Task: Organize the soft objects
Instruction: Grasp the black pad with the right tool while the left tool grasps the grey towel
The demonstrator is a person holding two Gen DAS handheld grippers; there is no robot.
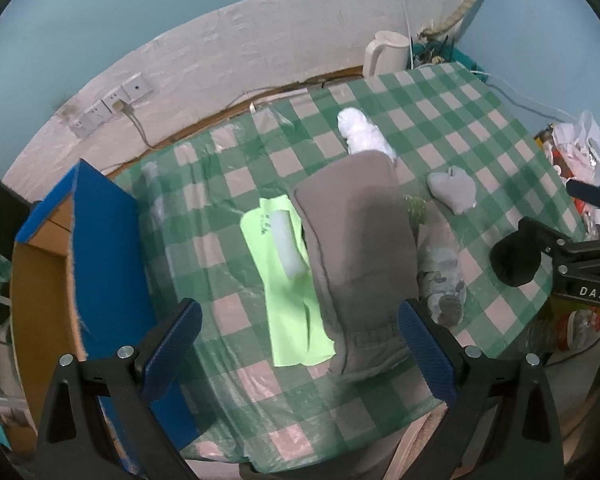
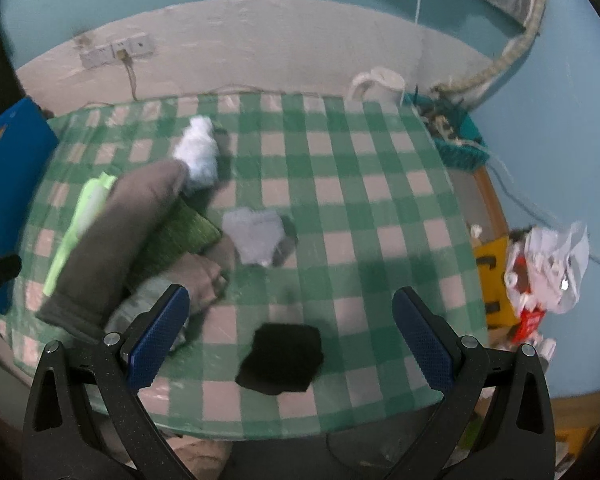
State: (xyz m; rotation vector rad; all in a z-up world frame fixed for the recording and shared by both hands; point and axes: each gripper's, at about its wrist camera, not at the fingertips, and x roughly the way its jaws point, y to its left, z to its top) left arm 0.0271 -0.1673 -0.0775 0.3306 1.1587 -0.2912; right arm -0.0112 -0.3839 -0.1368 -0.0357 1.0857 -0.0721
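Both my fingers spread wide, holding nothing: left gripper (image 1: 300,344) over the grey trousers (image 1: 356,256) mid-desk (image 1: 236,396), right gripper (image 2: 290,336) above the black cloth (image 2: 282,358) near the front edge.

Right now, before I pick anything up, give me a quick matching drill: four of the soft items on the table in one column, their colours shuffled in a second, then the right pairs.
Items:
1. Rolled bundle at the far side of the table
2. Large folded garment in the middle
3. Flat cloth beside that garment, toward the box
4. Small piece lying between the right gripper's fingers

Colours:
A. black
B. lime green
C. white
D. grey-brown

Pairs: 1-C, 2-D, 3-B, 4-A
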